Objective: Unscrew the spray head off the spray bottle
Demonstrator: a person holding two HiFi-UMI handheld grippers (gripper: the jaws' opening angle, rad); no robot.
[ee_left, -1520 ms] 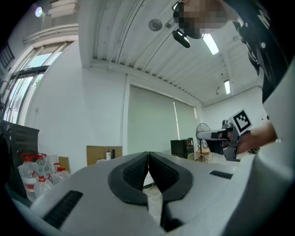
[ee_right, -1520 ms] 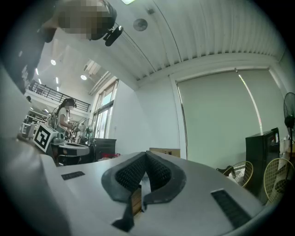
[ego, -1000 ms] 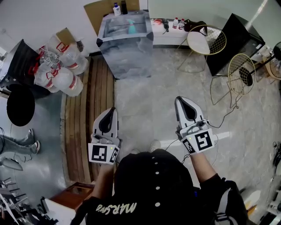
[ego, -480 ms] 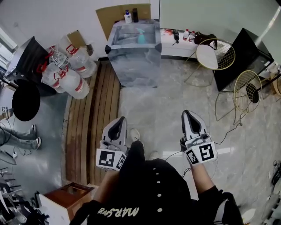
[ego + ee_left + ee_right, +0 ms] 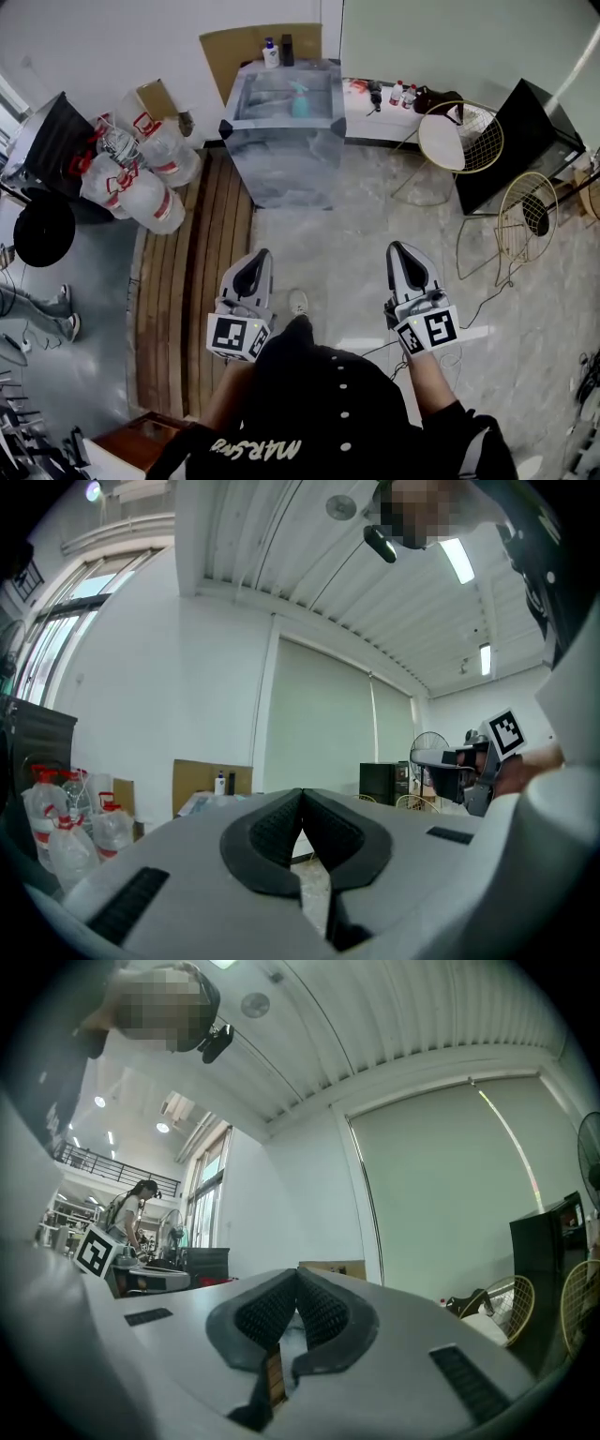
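Left gripper and right gripper both had jaws pressed together, nothing between them, held above the floor. Teal spray bottle stood on the grey table, well apart from both.

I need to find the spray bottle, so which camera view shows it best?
The head view: the teal spray bottle stands on top of the grey table near the far wall. In neither gripper view can I make it out; their own tongs fill the lower picture.
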